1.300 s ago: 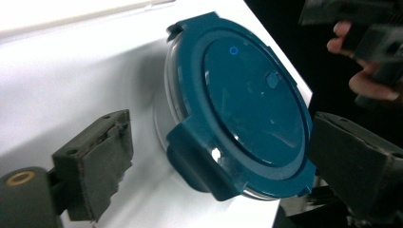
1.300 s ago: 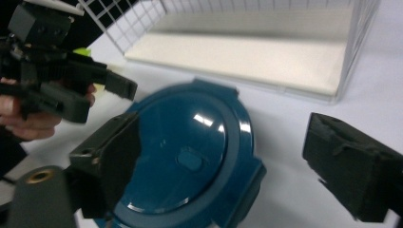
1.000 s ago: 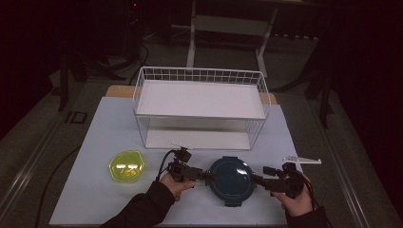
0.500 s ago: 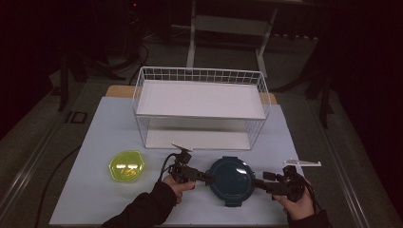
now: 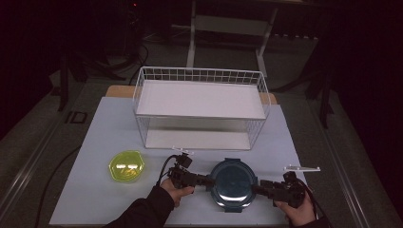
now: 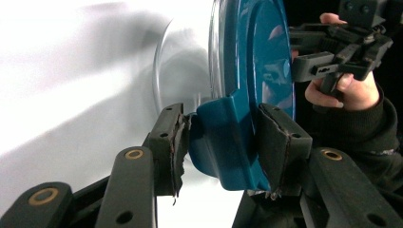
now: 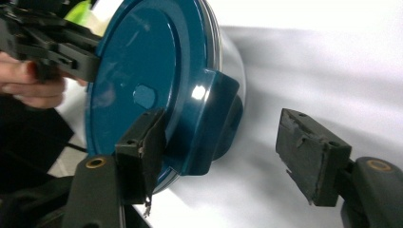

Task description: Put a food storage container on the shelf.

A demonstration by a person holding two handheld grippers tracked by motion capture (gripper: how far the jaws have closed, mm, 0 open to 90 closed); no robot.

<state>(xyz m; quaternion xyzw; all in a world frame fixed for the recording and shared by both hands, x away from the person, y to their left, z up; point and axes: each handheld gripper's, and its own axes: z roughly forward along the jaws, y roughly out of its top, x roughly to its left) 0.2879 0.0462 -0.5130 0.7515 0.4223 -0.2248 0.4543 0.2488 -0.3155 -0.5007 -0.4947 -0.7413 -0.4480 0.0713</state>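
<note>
Where the high view looks down on the tabletop (image 5: 95, 142), a round container with a blue clip-on lid (image 5: 231, 181) sits near the front edge, between the two hand-held grippers. The left hand-held gripper (image 5: 205, 180) meets the container's left rim; the right hand-held gripper (image 5: 256, 186) meets its right rim. A yellow-green lidded bowl (image 5: 126, 166) lies well to the left. A white wire basket rack (image 5: 199, 107) stands behind, toward the far side of the tabletop.

In the left gripper view, the left hand-held gripper (image 6: 223, 142) has its two black pads on either side of the lid's blue locking flap (image 6: 223, 147). Both pads press against the flap, so the flap is gripped; the jaws have just been closing. The container (image 6: 252, 61) stands on edge in this view because the camera is rolled. The other hand (image 6: 347, 90) and its gripper appear beyond the far rim.

In the right gripper view, the right hand-held gripper (image 7: 218, 152) straddles the opposite locking flap (image 7: 206, 128). One pad lies against the flap's lid side. The other pad (image 7: 309, 156) stands clear of it, with bare tabletop between. The jaws have just been closing but do not yet clamp the flap. The container's lid (image 7: 147, 85) fills the upper left.
</note>
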